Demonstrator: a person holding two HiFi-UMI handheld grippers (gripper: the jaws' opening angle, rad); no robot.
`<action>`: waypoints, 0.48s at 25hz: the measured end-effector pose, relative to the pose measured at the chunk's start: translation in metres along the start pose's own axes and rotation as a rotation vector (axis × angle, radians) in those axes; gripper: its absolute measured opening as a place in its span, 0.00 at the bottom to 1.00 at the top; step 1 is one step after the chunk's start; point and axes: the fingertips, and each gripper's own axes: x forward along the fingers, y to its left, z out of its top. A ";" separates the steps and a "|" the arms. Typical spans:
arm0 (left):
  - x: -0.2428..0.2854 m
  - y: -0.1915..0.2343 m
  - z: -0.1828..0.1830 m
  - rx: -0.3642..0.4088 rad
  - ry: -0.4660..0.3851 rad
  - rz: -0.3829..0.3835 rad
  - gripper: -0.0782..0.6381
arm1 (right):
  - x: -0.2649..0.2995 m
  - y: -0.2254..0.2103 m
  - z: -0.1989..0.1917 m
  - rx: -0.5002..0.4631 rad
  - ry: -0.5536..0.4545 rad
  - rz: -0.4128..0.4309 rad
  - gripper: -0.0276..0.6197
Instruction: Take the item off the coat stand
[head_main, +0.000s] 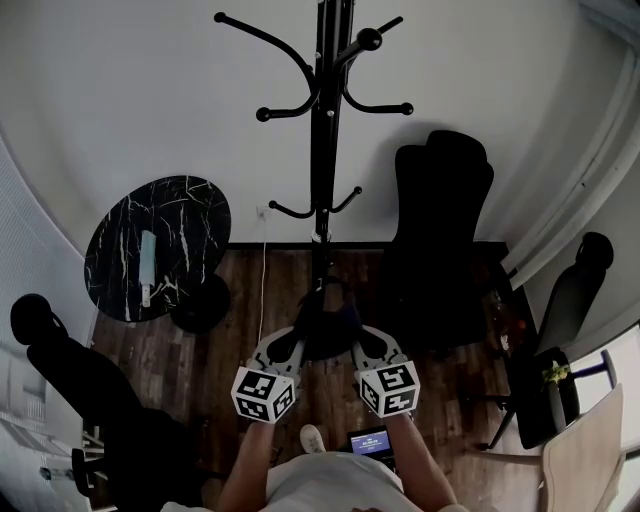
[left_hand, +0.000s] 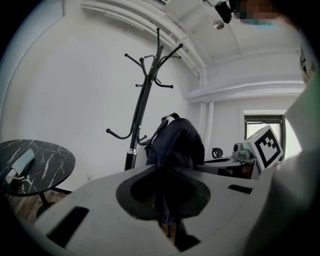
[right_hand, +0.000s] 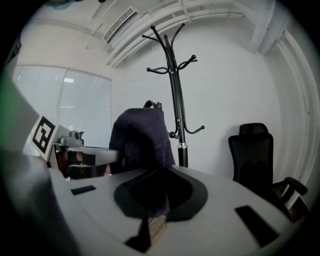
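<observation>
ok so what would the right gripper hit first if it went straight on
Beyond the dark blue fabric bag shut in its jaws, probably the pole of the black metal coat stand behind; depth unclear.

I noted the coat stand (head_main: 322, 150) as black metal, smooth and glossy. The bag (left_hand: 175, 145) read as dark matt cloth, the floor (head_main: 285, 285) as dark wood planks, the round surface (head_main: 190, 215) as polished black veined stone.

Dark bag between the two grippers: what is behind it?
Behind the dark bag stands the black coat stand against a white wall; the stand's base is hidden from view.
</observation>
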 end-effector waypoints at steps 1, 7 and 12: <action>-0.001 -0.003 0.001 0.004 0.000 0.002 0.15 | -0.003 -0.001 -0.001 0.004 -0.001 0.003 0.07; -0.014 -0.024 -0.002 0.000 0.006 0.013 0.15 | -0.020 -0.001 -0.003 0.018 0.000 0.006 0.07; -0.032 -0.034 -0.002 -0.009 -0.003 0.039 0.15 | -0.039 0.012 -0.004 0.025 -0.013 0.023 0.07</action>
